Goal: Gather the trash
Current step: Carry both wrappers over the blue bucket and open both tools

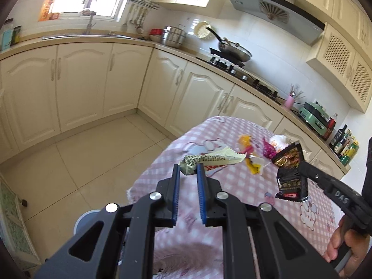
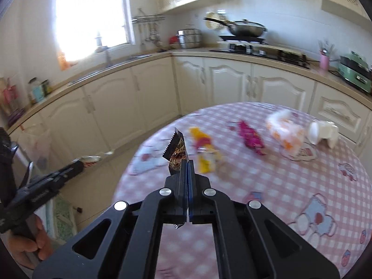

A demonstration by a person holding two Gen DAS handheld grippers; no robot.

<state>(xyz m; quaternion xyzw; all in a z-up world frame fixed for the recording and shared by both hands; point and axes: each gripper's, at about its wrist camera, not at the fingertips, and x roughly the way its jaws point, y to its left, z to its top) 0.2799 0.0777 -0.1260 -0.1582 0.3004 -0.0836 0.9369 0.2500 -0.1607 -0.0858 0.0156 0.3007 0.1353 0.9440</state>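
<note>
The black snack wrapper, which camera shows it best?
The left wrist view: the black snack wrapper hangs side-on, almost whole, pinched in the right claw. The right wrist view shows only its serrated top edge-on above the shut fingers, slightly blurred.

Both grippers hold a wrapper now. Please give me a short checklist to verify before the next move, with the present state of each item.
1. Left gripper shut on the pale green wrapper: ok.
2. Right gripper shut on the black wrapper: ok.
3. Both wrappers lifted off the table: ok.
4. Table cleared: not ok; yellow wrapper, magenta wrapper, white bag remain.
5. Trash bin located: cannot tell.
</note>
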